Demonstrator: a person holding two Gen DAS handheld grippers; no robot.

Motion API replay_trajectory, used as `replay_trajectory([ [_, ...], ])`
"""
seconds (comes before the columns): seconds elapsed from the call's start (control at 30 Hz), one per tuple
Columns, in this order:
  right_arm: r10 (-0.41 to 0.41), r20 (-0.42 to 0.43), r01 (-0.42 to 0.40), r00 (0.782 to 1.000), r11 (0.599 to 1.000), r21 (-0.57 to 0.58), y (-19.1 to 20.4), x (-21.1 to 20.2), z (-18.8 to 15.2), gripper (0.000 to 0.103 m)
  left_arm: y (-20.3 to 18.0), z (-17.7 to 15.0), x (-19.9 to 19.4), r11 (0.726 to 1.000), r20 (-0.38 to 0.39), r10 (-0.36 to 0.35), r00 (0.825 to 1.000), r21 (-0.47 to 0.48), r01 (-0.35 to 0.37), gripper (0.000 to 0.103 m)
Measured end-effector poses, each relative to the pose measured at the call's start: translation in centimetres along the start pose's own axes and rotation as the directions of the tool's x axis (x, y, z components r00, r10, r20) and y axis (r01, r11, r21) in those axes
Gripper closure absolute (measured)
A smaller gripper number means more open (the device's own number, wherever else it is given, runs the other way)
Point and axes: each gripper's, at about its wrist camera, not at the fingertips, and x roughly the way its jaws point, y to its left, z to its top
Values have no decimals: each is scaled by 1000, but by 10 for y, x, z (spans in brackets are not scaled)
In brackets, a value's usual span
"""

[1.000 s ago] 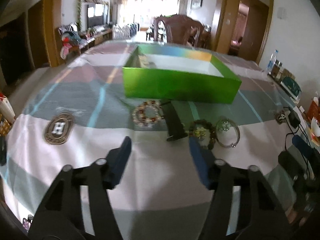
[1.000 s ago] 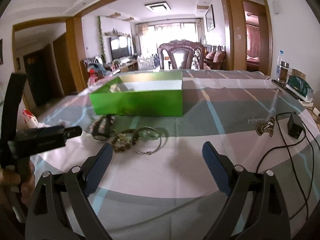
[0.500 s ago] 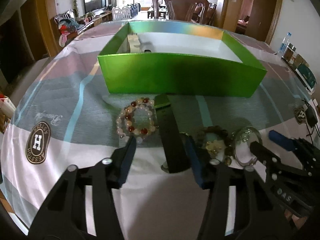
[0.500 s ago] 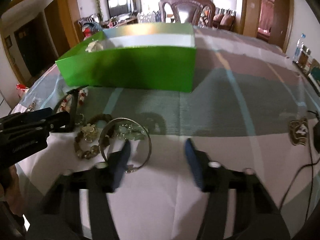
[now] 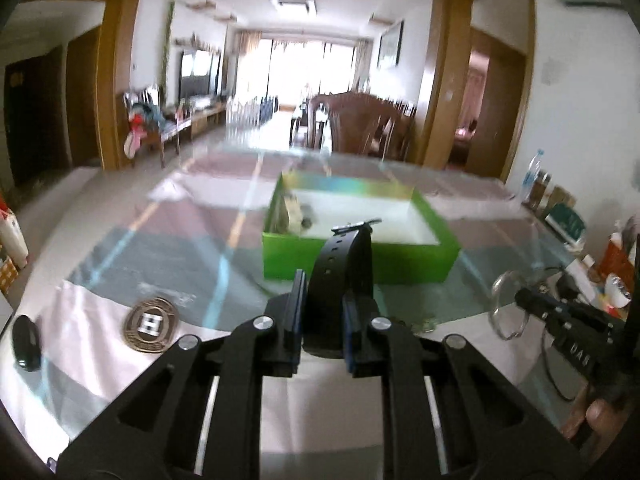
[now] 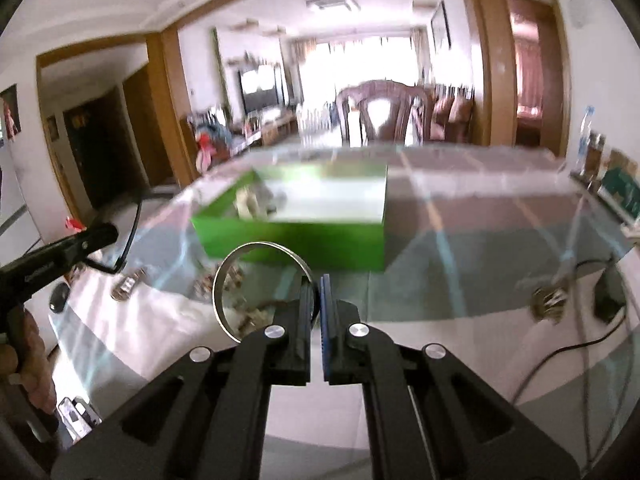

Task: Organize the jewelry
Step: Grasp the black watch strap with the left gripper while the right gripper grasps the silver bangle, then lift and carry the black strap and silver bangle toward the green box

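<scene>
The left hand-held gripper (image 5: 322,312) is closing, its pads squeezing a black rubber watch strap (image 5: 342,276) held up above the counter (image 5: 120,248). The right hand-held gripper (image 6: 316,296) is pinched tight on a thin silver ring bangle (image 6: 224,276). The open green cardboard box (image 5: 360,258) sits just behind. A round badge (image 5: 150,324) shows an "H".

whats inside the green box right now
Inside the green box, a pale, blurred jewelry piece sits at its left end on a white floor; the near wall hides the front strip.
</scene>
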Motion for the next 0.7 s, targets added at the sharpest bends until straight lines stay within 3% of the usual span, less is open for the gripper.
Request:
replay_trajectory([
  [0.27, -12, 81, 12, 997, 1000, -5, 11, -41, -7, 99, 7, -22, -54, 1000, 39, -19, 999, -11, 20, 87],
  [0.7, -18, 87, 18, 996, 1000, 7, 13, -55, -21, 99, 10, -38, -62, 1000, 17, -15, 1000, -20, 15, 87],
])
